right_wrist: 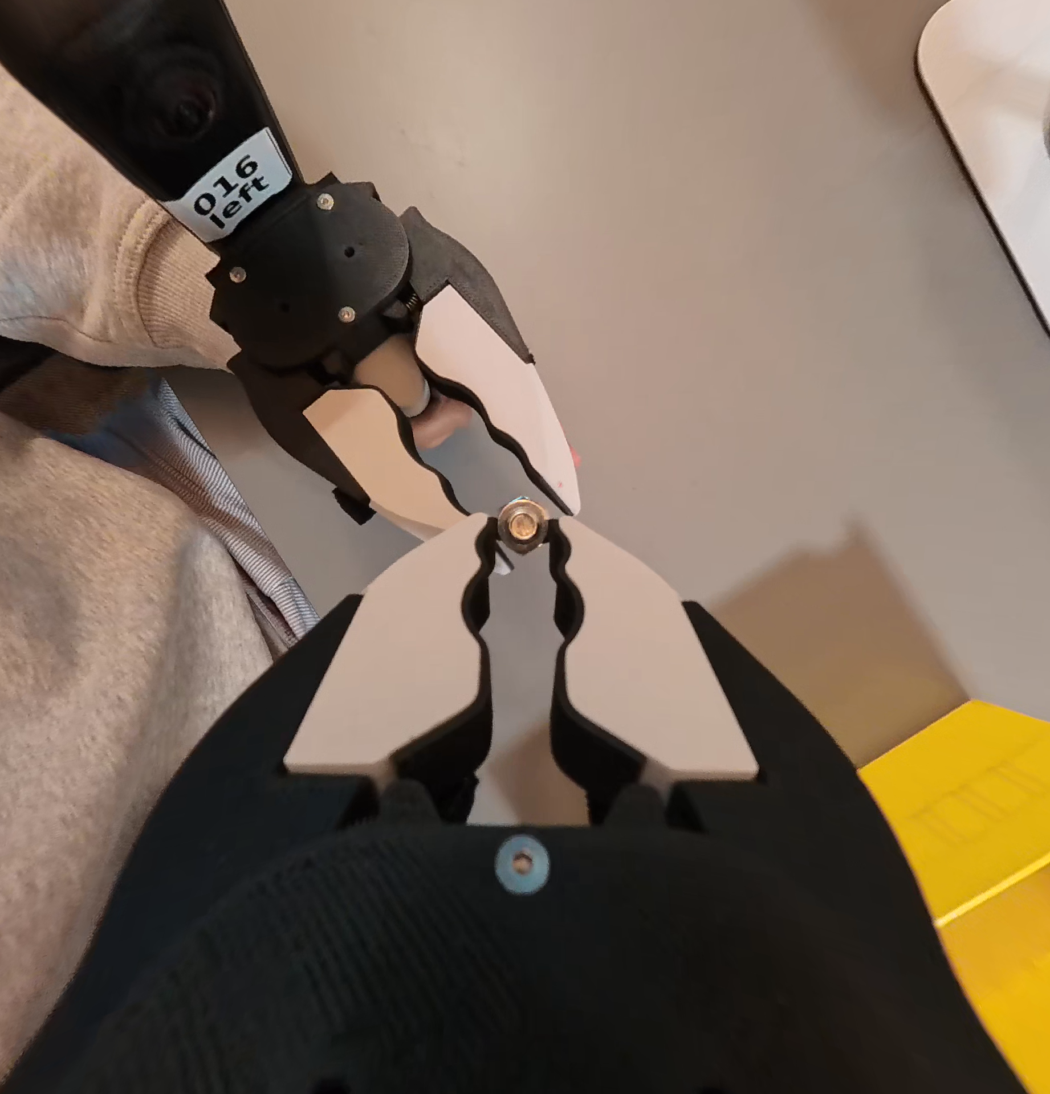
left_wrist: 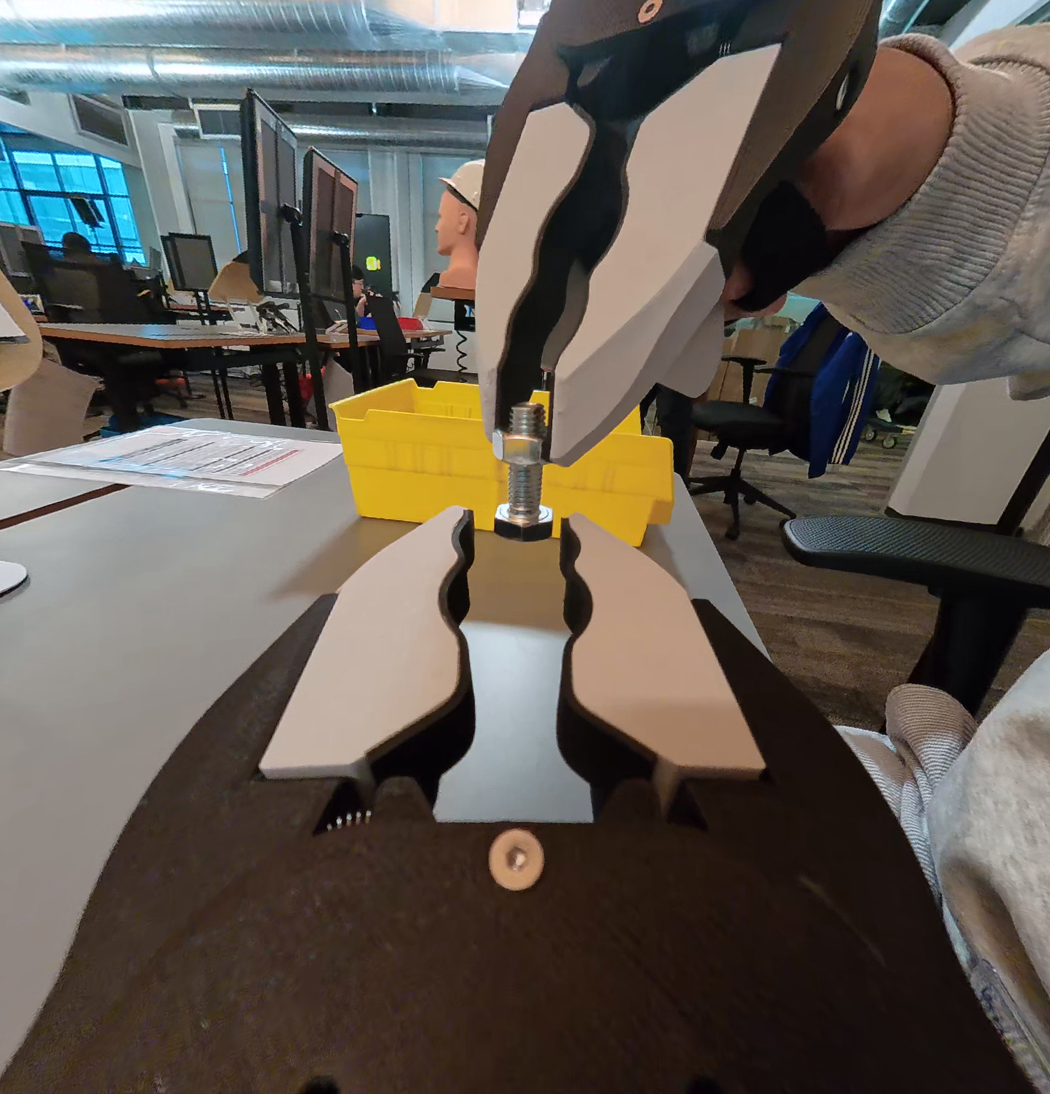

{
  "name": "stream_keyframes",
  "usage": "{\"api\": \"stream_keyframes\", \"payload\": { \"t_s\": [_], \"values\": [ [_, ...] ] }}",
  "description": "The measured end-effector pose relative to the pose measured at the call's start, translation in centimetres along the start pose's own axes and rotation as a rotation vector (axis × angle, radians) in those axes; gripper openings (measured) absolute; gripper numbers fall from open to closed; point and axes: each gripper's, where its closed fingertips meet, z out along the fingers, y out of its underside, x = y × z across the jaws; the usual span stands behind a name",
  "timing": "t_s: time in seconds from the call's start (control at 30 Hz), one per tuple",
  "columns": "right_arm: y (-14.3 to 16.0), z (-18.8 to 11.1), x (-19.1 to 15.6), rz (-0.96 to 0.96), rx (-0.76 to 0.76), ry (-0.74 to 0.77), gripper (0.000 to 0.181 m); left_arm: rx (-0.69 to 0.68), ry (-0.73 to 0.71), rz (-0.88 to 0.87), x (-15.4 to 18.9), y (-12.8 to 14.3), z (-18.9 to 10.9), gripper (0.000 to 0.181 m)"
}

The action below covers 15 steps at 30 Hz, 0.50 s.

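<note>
A silver bolt [left_wrist: 521,491] stands upright, threads up, over the grey table [left_wrist: 155,592]. My left gripper [left_wrist: 517,522] is shut on its hex head at the fingertips. My right gripper [left_wrist: 525,444] comes down from above and is shut on a hex nut [left_wrist: 515,445] threaded near the top of the bolt. In the right wrist view I look straight down on the nut [right_wrist: 521,525] between my right gripper's tips [right_wrist: 521,528]. The left gripper [right_wrist: 519,509] reaches in from the upper left and meets the bolt below.
A yellow plastic bin [left_wrist: 428,456] stands just behind the bolt and shows at the lower right in the right wrist view [right_wrist: 984,829]. A laminated sheet [left_wrist: 179,456] lies at the far left. A white stand base [right_wrist: 996,177] sits nearby. An office chair [left_wrist: 925,562] is beside the table's right edge. Both grippers' tips are close together, under 4 cm apart.
</note>
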Motion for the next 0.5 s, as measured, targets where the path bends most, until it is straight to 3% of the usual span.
{"api": "stream_keyframes", "payload": {
  "t_s": [0.5],
  "values": [
    [0.31, 0.07, -0.26, 0.049, 0.029, -0.012, 0.017, 0.009, 0.021, 0.032, 0.52, -0.17, -0.08, 0.019]
  ]
}}
